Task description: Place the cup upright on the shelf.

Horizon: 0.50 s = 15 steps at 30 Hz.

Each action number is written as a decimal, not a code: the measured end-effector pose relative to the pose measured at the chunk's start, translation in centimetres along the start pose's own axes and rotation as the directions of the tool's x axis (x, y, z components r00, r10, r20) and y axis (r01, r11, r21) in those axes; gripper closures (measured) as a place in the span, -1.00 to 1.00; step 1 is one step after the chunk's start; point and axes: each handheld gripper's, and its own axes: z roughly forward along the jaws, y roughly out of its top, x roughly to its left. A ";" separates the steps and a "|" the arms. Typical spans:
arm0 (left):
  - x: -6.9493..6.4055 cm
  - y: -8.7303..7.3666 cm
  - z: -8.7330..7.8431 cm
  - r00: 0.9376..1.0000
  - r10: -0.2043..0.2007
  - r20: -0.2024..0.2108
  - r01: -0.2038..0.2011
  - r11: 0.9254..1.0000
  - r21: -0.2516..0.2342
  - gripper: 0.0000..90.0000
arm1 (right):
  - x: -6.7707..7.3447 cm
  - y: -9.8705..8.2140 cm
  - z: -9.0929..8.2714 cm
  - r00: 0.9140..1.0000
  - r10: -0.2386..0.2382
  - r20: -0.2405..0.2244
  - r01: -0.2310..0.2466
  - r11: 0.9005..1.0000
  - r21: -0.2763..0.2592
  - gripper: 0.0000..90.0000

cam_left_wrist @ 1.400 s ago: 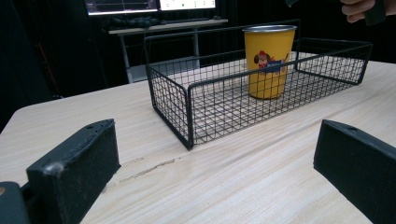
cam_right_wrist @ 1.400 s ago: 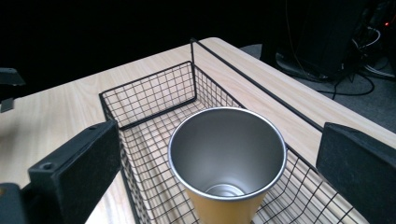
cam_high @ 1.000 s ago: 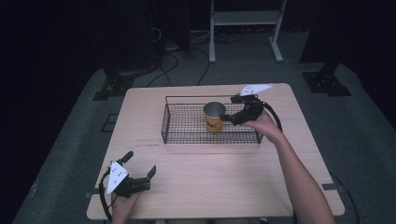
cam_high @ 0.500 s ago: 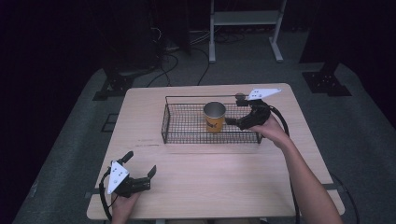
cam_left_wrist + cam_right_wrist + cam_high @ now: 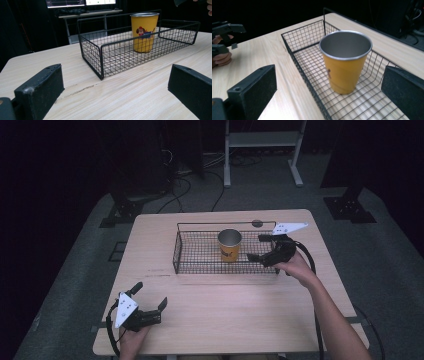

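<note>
Broadly, from largest to smallest:

Tabletop (image 5: 230, 305): pale wood grain, rectangular, carrying everything else; a faint dark scratch runs along it in front of the basket in the left gripper view.

Wire basket (image 5: 200, 252): black mesh, long and shallow, its long axis running across the tabletop from left to right; it sits in the far half of the tabletop, toward the right.

Cup (image 5: 230, 245): yellow outside, bare metal inside with a silver rim; it stands upright in the basket, mouth up, long axis vertical, right of the basket's middle and nearer its far wall.

Cup marking: a small cartoon figure with a red top above a blue band of print, seen in the left gripper view (image 5: 143, 31); the lettering is too small to read. No brand name can be made out.

Right claw (image 5: 260, 247): held at the right end of the basket, pointing left at the cup, jaws spread wide and holding nothing; it is near the cup but apart from it. In the right gripper view the cup (image 5: 345, 60) stands between the two jaws, farther off.

Left claw (image 5: 150, 297): at the near left corner of the tabletop, well apart from the basket, jaws likewise wide apart and empty, pointing toward the basket.
</note>
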 end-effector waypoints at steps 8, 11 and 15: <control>-0.1 0.0 0.0 1.000 0.005 -0.002 -0.005 1.000 0.002 -1.00 | 0.2 -1.5 -0.9 1.000 0.008 0.008 -0.008 1.000 -0.010 -1.00; -0.1 0.0 0.0 1.000 0.004 -0.002 -0.004 1.000 0.002 -1.00 | 0.3 -1.9 -1.3 1.000 0.010 0.010 -0.010 1.000 -0.006 -1.00; -0.1 0.0 0.0 1.000 0.006 -0.002 -0.006 1.000 0.002 -1.00 | 0.4 -2.3 -1.9 1.000 0.013 0.011 -0.013 1.000 -0.017 -1.00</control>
